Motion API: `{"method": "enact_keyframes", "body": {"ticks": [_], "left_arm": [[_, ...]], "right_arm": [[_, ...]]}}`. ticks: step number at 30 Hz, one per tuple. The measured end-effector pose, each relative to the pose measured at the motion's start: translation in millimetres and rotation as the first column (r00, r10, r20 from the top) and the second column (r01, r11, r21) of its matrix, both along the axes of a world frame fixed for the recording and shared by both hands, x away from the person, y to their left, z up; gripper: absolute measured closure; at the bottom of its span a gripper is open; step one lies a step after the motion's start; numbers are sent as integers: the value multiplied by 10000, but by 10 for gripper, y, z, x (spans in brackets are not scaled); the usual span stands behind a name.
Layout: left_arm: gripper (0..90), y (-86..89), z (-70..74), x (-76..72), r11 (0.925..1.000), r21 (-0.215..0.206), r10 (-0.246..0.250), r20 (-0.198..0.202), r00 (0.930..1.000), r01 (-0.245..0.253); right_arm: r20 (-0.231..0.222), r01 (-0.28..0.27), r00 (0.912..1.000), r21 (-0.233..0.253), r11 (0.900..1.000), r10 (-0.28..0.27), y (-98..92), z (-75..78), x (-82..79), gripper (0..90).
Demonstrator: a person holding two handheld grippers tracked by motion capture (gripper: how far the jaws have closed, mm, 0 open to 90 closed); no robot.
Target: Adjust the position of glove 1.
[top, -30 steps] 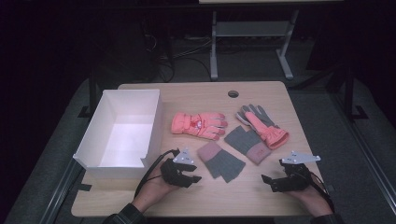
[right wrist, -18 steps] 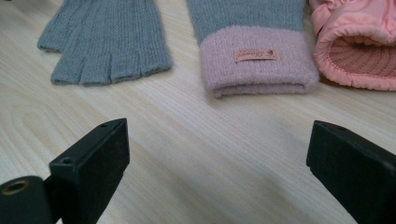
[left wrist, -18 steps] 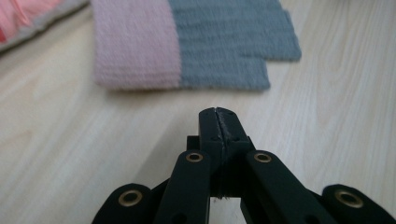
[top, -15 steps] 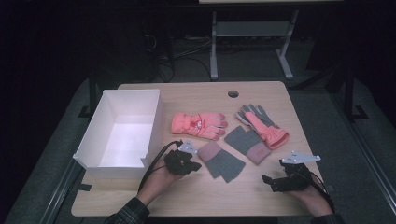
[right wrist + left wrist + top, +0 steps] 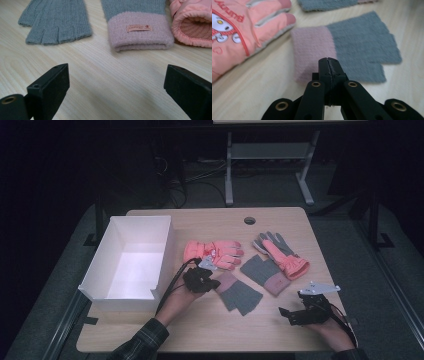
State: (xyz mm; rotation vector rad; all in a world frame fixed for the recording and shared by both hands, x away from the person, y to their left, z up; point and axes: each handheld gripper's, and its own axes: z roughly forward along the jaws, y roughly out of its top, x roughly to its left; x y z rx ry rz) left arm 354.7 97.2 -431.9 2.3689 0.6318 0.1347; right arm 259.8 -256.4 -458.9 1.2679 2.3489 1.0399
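Observation:
Two grey knit fingerless gloves with pink cuffs lie mid-table, the near one (image 5: pixel 240 293) (image 5: pixel 357 47) and the far one (image 5: pixel 265 272) (image 5: pixel 140 27). A pink padded glove (image 5: pixel 215 252) (image 5: pixel 239 32) lies behind them, and its mate (image 5: pixel 282 255) (image 5: pixel 192 25) lies to the right, palm up. My left gripper (image 5: pixel 215 282) (image 5: pixel 328 61) is shut, its tips over the near glove's pink cuff; I cannot tell whether fabric is pinched. My right gripper (image 5: pixel 292 314) (image 5: pixel 117 82) is wide open low over bare wood, facing the far glove's cuff, with nothing between its fingers.
A white open box (image 5: pixel 162 255) stands at the table's left side, close beside my left hand. A round cable hole (image 5: pixel 249 220) sits near the far edge. Bare wooden tabletop (image 5: pixel 225 335) runs along the near edge between my hands.
My left gripper has moved forward and slightly right, from near the front edge up to the near knit glove's pink cuff. The right gripper has stayed in place.

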Motion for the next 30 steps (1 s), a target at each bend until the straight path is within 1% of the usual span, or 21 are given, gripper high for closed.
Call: {"method": "enact_keyframes", "body": {"ticks": [1,2,3,4,5,6,8,9,12,13,14,15,16,17,19,20,23,28,30], "left_arm": [[897,0,0,0,10000,0,0,0,10000,0],[897,-35,-8,45,10000,36,48,48,10000,-48],[897,-35,-8,45,10000,36,48,48,10000,-48],[897,-72,-14,99,9998,166,53,130,9999,-55],[896,-72,-14,99,9998,166,53,130,9999,-55],[896,-94,-16,138,9999,136,91,188,9998,-93],[897,-137,-24,208,9997,43,228,177,9996,-229],[896,-155,-29,241,9997,127,220,183,9996,-222],[896,-195,-55,298,9995,188,254,158,9996,-257],[897,-209,-71,313,9993,235,270,203,9994,-275],[897,-214,-86,329,9991,354,234,202,9995,-241],[897,-214,-86,329,9991,354,234,202,9995,-241],[897,-216,-114,344,9986,445,279,158,9995,-286],[897,-210,-133,349,9983,526,255,-14,9997,-254],[897,-205,-132,345,9982,534,259,-15,9997,-257],[897,-202,-123,323,9977,629,251,-44,9997,-248],[897,-195,-123,298,9973,682,290,-85,9995,-283],[897,-150,-100,194,9961,878,139,-183,9997,-123],[897,-140,-100,180,9958,915,96,-200,9998,-77]], "right_arm": [[0,0,10000,0,10000,0,0,0,0,60],[15,-20,10000,-4,10000,20,-1,0,0,61],[35,-27,10000,-22,10000,27,-6,-2,2,61],[42,4,10000,-13,10000,-4,-7,-3,5,61],[42,4,10000,-13,10000,-4,-7,-3,5,61],[33,18,10000,6,10000,-18,-14,-3,6,61],[16,48,10000,0,10000,-48,-17,-4,6,61],[11,57,10000,16,10000,-57,-18,-4,6,61],[22,56,10000,33,10000,-56,-16,-1,9,61],[24,54,10000,21,10000,-54,-14,-2,9,61],[26,39,10000,-16,10000,-39,-15,-3,9,61],[26,39,10000,-16,10000,-39,-15,-3,9,61],[20,37,10000,-9,10000,-37,-16,-3,7,61],[29,45,10000,14,10000,-45,-22,-3,4,61],[19,68,10000,30,10000,-68,-30,-1,2,62],[42,58,10000,25,10000,-58,-36,-2,5,63],[49,74,10000,41,10000,-74,-39,-2,7,63],[24,47,10000,1,10000,-47,-28,3,1,63],[19,53,10000,6,10000,-53,-29,2,1,63]]}}
